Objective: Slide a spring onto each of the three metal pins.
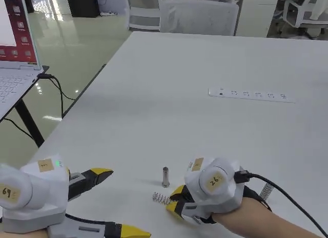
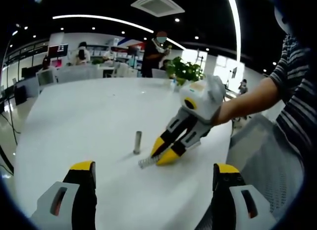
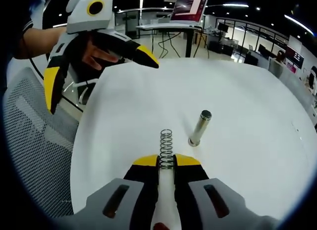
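Here, at the lower centre of the right gripper view, the right claw (image 3: 166, 161) pinches one end of a small coiled steel spring (image 3: 166, 141). Just beyond it, a short grey metal pin (image 3: 199, 127) stands bare on the white bench (image 3: 247, 91). The left claw (image 2: 153, 166) is spread wide and empty. Judging by this, no spring is on a pin yet.

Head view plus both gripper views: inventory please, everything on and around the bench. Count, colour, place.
table: 1, white, under everything
metal pin: 1, silver, upright near the table's near edge, beside the spring
spring: 1, silver, horizontal, one end in the right claw
power strip: 1, white, far right of the table
laptop: 1, pale, on a stand left of the table
cable: 1, black, runs from the laptop
mesh chair: 1, grey, at the table's near edge
left claw: 1, yellow-tipped, open, empty, left of the pin
right claw: 1, yellow-tipped, shut on the spring
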Motion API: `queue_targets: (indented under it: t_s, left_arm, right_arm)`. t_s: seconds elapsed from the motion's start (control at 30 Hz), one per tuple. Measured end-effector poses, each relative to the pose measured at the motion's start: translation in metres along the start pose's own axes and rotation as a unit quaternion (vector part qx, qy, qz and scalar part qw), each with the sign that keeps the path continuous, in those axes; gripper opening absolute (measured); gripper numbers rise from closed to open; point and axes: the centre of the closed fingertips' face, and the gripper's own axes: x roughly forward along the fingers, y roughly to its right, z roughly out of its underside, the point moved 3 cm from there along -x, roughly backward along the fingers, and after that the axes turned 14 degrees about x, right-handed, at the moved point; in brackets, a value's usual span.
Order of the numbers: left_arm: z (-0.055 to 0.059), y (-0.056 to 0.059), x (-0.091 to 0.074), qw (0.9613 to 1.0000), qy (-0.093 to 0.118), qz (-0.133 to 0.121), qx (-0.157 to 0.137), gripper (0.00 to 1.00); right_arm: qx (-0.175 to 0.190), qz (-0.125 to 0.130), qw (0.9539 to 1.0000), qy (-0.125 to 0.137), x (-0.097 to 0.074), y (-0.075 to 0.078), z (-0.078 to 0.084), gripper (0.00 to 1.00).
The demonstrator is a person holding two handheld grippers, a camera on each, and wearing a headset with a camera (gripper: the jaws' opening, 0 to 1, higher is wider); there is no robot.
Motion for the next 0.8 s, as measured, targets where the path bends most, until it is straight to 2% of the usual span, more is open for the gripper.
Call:
queue_targets:
  t_s: [0.1,0.37,0.47,0.8]
  left_arm:
    - [-0.001,0.001,0.001,1.0000,0.000,0.003,0.000,0.95]
    - [-0.003,0.005,0.005,0.9999,-0.001,0.011,0.004,0.95]
    - [-0.005,0.008,0.009,0.9998,-0.001,0.021,0.005,0.94]
    - [-0.011,0.017,0.020,0.9990,0.002,0.043,0.011,0.90]
  right_arm:
    - [-0.005,0.000,1.0000,-0.002,-0.001,-0.001,0.000,0.08]
    - [-0.028,-0.006,0.9995,0.013,-0.022,-0.009,-0.007,0.08]
    - [-0.045,-0.004,0.9988,0.022,-0.035,-0.013,-0.009,0.07]
    - [-0.052,-0.006,0.9979,0.038,-0.071,-0.014,-0.014,0.07]
